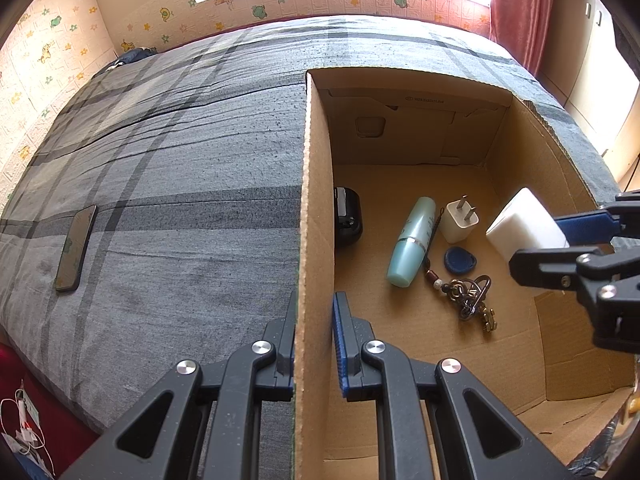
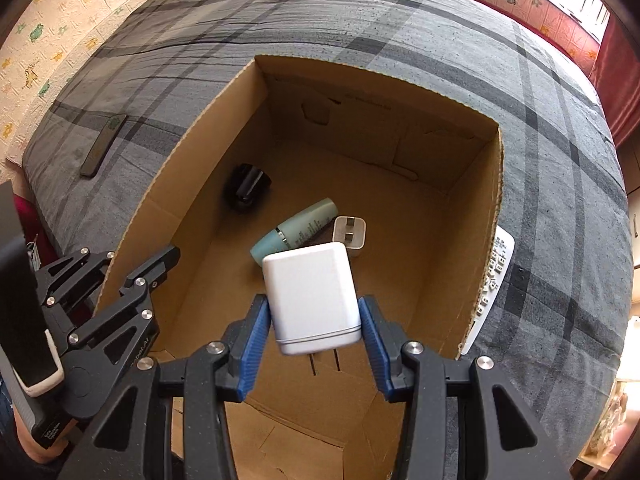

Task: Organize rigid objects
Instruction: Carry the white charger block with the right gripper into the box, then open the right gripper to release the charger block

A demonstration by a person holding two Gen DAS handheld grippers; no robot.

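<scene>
An open cardboard box (image 1: 316,184) (image 2: 168,184) stands on the bed. My left gripper (image 1: 314,344) (image 2: 140,276) is shut on the box's left wall. My right gripper (image 2: 316,324) (image 1: 560,244) is shut on a large white power adapter (image 2: 312,296) (image 1: 520,224), held over the inside of the box. On the box floor lie a teal bottle (image 1: 412,240) (image 2: 296,228), a small white plug charger (image 1: 460,220) (image 2: 350,234), a black round case (image 1: 347,216) (image 2: 247,186), a blue key fob (image 1: 460,259) and a bunch of keys (image 1: 470,298).
A dark phone (image 1: 76,248) (image 2: 103,144) lies on the grey plaid bedcover (image 1: 180,160) left of the box. A white remote control (image 2: 494,280) lies against the box's right wall outside. Cables (image 1: 24,424) lie on the floor at the lower left.
</scene>
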